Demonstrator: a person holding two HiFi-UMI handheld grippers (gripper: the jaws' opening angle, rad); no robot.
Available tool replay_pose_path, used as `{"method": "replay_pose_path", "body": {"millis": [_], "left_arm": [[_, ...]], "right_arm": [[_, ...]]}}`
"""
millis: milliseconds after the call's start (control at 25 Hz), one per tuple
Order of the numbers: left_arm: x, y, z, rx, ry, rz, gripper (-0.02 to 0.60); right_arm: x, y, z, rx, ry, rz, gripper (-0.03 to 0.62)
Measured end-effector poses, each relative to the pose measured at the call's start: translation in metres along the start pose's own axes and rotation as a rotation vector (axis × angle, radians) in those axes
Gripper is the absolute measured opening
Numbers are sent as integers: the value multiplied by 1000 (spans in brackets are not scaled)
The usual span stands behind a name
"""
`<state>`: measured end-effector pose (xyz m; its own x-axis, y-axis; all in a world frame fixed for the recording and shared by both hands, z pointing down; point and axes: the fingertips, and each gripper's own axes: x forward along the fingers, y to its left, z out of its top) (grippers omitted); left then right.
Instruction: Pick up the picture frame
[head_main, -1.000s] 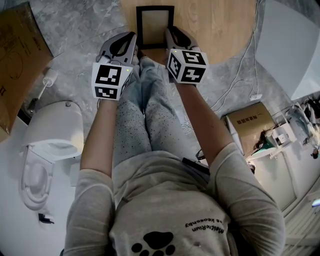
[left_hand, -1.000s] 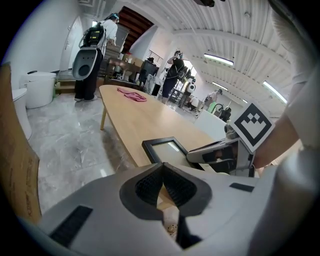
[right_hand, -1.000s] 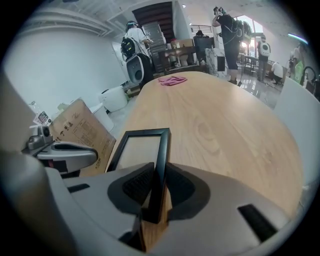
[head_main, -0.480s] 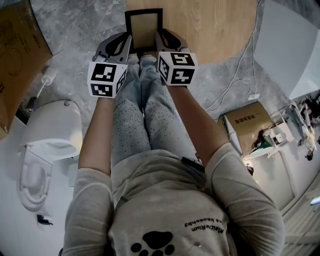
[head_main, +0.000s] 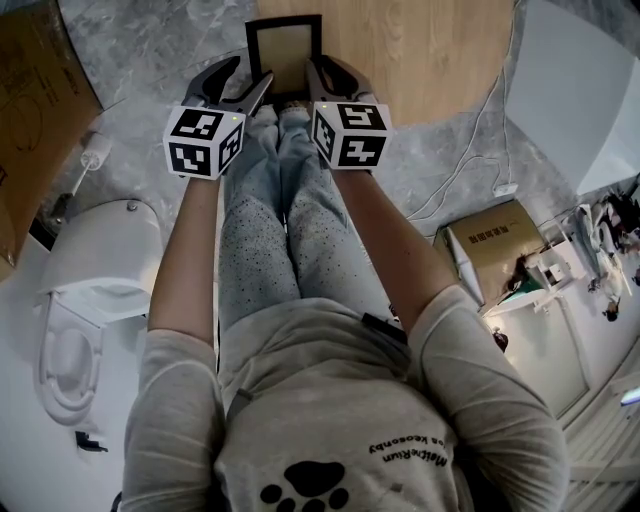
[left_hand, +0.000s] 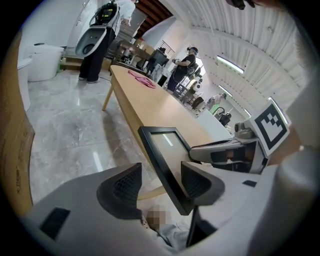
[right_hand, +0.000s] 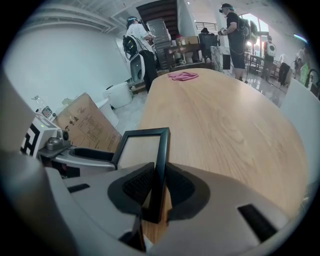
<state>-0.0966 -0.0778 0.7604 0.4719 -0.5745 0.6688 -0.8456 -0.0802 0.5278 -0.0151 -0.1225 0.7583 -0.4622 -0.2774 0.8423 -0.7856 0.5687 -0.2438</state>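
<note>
Right gripper (right_hand: 157, 187): we see its jaws nearly together, clamped on the right side rail of the picture frame (right_hand: 137, 150), with a pad pressing each face. Left gripper (left_hand: 160, 182): jaws opening and wide apart. The frame's left rail runs between them, close to one pad, and we note a clear gap at the other. The frame stands tilted at the near edge of the desk (right_hand: 225, 115), its lower end overhanging that edge.

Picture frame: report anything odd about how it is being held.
The picture frame is clamped on one side edge only, by the right gripper. The left gripper has its fingers opening around the opposite edge, not clamping it. With a one-sided grip, the frame could tip.
</note>
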Motion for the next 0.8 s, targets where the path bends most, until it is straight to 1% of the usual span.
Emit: {"method": "replay_pose_path", "body": {"millis": [200,400,560,640,800], "left_arm": [[13,2,-3,-57,38,-71,250],[24,-3,-9,-156,60,-164,255],[27,-13,-10,-166,71,-234,263],[27,-19,-9,-187,65,-258,272],[21,-25,1,-257,18,-298,270]], "right_arm": [[2,4,0,2,-2,18,77],[2,11,-3,4,-5,46,75],[3,17,-5,-6,-3,99,77],[3,18,-6,-6,-4,118,77],[2,16,-5,18,-11,151,77]]}}
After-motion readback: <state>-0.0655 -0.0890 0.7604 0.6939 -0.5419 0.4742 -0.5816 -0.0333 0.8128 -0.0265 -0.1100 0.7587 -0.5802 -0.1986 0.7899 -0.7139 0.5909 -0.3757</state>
